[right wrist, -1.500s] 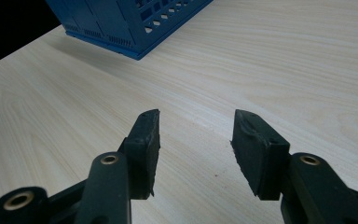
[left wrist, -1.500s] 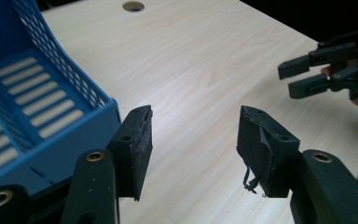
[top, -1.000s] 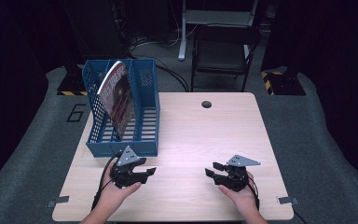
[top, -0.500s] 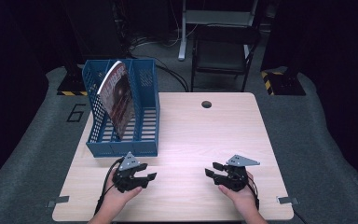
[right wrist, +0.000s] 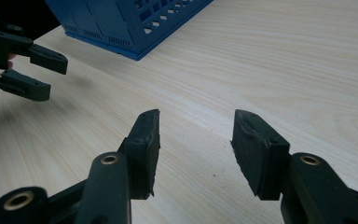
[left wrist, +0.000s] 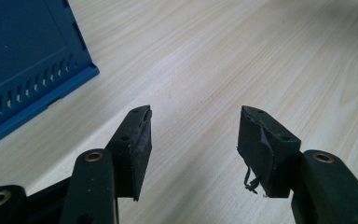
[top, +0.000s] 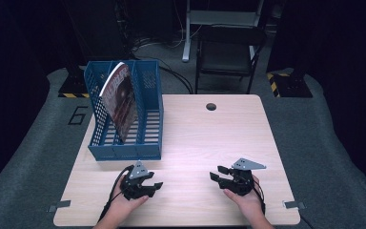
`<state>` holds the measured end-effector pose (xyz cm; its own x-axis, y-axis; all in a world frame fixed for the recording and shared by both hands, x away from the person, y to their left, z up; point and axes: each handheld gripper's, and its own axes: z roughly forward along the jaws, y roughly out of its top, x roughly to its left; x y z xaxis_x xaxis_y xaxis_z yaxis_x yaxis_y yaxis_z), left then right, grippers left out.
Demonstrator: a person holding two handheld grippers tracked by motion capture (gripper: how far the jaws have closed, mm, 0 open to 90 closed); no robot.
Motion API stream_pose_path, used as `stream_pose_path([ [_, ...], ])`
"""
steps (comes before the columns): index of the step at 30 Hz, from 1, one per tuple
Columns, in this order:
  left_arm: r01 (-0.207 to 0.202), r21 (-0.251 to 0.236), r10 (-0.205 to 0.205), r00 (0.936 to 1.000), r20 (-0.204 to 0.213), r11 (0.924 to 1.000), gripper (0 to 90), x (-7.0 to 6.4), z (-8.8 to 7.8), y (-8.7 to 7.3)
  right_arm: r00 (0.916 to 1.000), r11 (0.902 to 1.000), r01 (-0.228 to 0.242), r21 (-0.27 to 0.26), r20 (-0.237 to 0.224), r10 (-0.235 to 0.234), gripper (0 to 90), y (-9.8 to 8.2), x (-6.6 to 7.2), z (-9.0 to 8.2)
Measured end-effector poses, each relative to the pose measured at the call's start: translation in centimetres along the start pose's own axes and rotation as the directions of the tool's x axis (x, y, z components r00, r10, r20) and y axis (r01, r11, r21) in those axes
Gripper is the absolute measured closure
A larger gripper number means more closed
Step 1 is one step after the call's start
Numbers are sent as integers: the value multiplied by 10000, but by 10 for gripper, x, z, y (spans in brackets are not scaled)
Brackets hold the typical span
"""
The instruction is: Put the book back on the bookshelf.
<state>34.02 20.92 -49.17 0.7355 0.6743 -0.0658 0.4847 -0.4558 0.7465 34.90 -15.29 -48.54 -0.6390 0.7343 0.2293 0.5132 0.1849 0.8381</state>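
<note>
While both hands rest low on the wooden table (top: 195, 138), the left tongs (top: 153, 185) and right tongs (top: 215, 173) gape wide, gripping nothing. A blue file rack (top: 124, 148) holding a magazine (top: 120, 102) stands just beyond the left tongs.

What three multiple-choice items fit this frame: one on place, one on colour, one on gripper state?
1. Where does the magazine stand?
A. flat on the table
B. in the file rack
C. on the chair

2. What colour is the file rack?
A. blue
B. red
C. white

3. How do the left gripper and right gripper stand?
A. both shut on the magazine
B. one holds the rack
C. both open, nothing between the jaws

Key: B, the magazine leans upright between the rack's dividers; A, its walls are blue; C, bare table shows between each pair of jaws.
</note>
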Motion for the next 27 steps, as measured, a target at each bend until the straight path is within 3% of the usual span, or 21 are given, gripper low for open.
stream_pose_path([
  [15, -463, 566, 442, 9983, 375, 9973, 446, -8, 11, -2, 10000, 10000, 18, -9, 20, -18, 516, 0, 0, 0],
  [16, -601, 540, 590, 9980, 227, 9967, 446, -8, 12, -2, 10000, 10000, 27, -16, 25, -27, 515, 0, 0, 0],
  [22, -720, 698, 695, 9968, 385, 9950, 445, -13, 16, -2, 10000, 10000, 62, -7, 31, -62, 515, 0, -1, 1],
  [23, -898, 802, 865, 9953, 439, 9927, 445, -12, 15, -1, 10000, 10000, 81, -3, 25, -81, 515, 0, -1, 1],
  [25, -809, 763, 774, 9958, 483, 9938, 444, -14, 16, -2, 10000, 10000, 55, -9, -26, -55, 515, 0, -1, 1],
  [27, -930, 713, 906, 9952, 366, 9931, 443, -14, 18, -2, 9999, 9999, 107, 10, 15, -107, 516, 0, -1, 1],
])
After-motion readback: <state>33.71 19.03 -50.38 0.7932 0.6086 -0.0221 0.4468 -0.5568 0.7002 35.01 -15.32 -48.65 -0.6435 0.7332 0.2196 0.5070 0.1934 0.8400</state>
